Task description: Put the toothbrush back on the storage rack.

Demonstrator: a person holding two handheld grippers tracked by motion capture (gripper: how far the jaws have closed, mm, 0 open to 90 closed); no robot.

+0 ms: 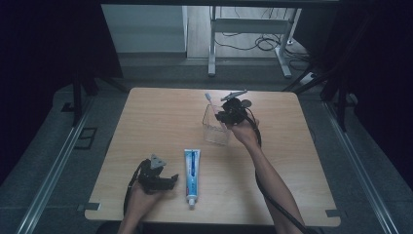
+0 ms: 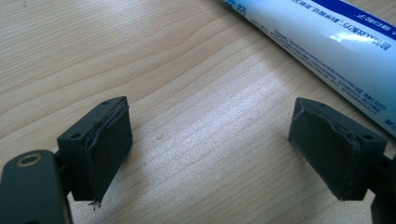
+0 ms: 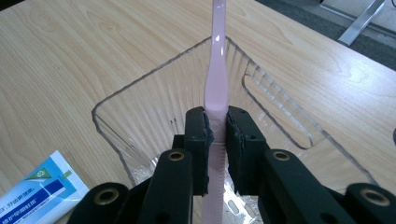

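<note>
Right gripper [image 3: 217, 140] pinches pink toothbrush [image 3: 217, 88] mid-handle, long axis near vertical, head up, lower end inside clear ribbed cup [image 3: 140, 112]. Left gripper [image 2: 210, 149] jaws spread, nothing between, beside toothpaste tube [image 2: 327, 51].

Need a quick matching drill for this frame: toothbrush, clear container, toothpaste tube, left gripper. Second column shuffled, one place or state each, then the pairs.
Things:
1. pink plastic toothbrush
2. clear ribbed plastic container
3. white-and-blue toothpaste tube
4. left gripper

States:
A. lying flat on the wooden table, cap toward the near edge
B. jaws wide apart, nothing between them
C. clamped between the jaws of the right gripper
D. standing upright under the right gripper, open top

Pairs: 1-C, 2-D, 3-A, 4-B
</note>
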